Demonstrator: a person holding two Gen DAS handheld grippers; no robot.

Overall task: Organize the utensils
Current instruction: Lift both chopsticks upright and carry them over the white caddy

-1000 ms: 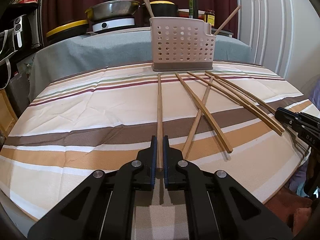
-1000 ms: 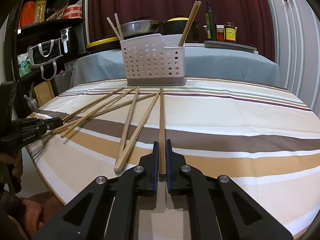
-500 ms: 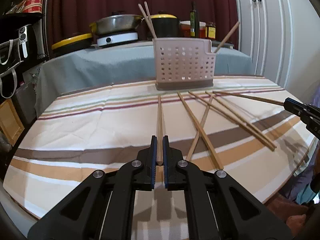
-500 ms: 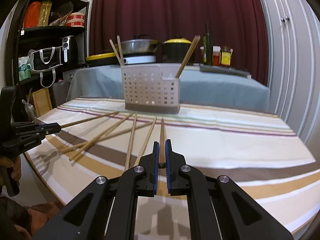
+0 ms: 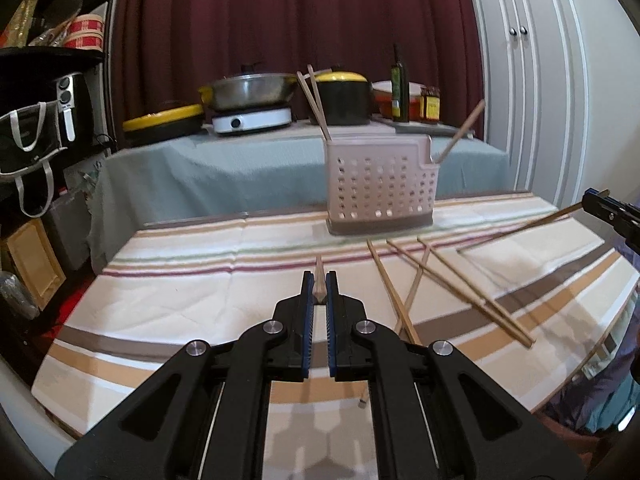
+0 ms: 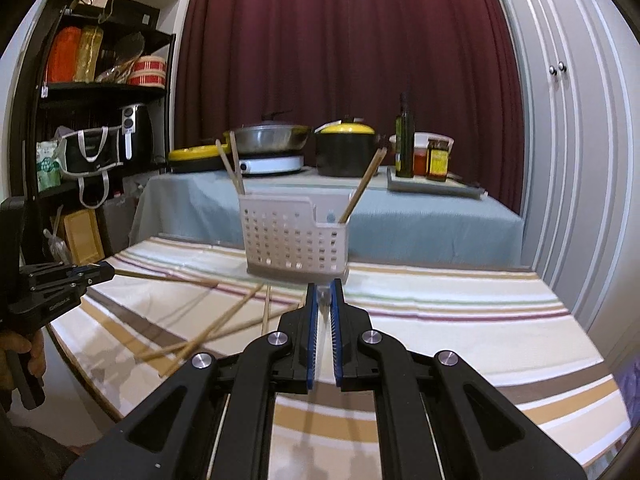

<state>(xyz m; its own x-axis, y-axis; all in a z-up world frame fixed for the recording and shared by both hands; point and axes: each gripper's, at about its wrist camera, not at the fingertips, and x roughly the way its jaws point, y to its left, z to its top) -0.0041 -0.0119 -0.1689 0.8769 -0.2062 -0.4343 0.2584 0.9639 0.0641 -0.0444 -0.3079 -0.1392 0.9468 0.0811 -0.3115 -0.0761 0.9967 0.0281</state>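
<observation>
Left to right. On the far left stands a black shelf rack (image 6: 100,92) w/ tins and bags. A blue-grey cloth-covered side table (image 5: 240,160) behind carries a steel wok on a white hotplate (image 5: 252,98), a black pot w/ yellow lid (image 5: 344,96), and a dark oil bottle (image 5: 400,84).

The left gripper (image 5: 319,280) has its blue-padded fingers (image 5: 306,292) pinching a light wooden chopstick (image 5: 319,276), held off the striped tablecloth (image 5: 200,300) & pointing fwd; in the right wrist view the same stick (image 6: 160,277) sticks out sideways from it.

The pale perforated plastic utensil basket (image 5: 380,188) sits at the table's far edge; two chopsticks lean in its left compartment (image 5: 314,100), one in the right (image 5: 460,130). Loose bamboo chopsticks (image 5: 460,284) lie crossed on the cloth in front of it, to the basket's right in the left view.

The right gripper (image 6: 325,292) is closed on a second wooden chopstick (image 6: 323,295), raised; seen from the left wrist it (image 5: 520,228) slants down toward the cloth. White cupboard doors (image 5: 520,80) on the far right.
</observation>
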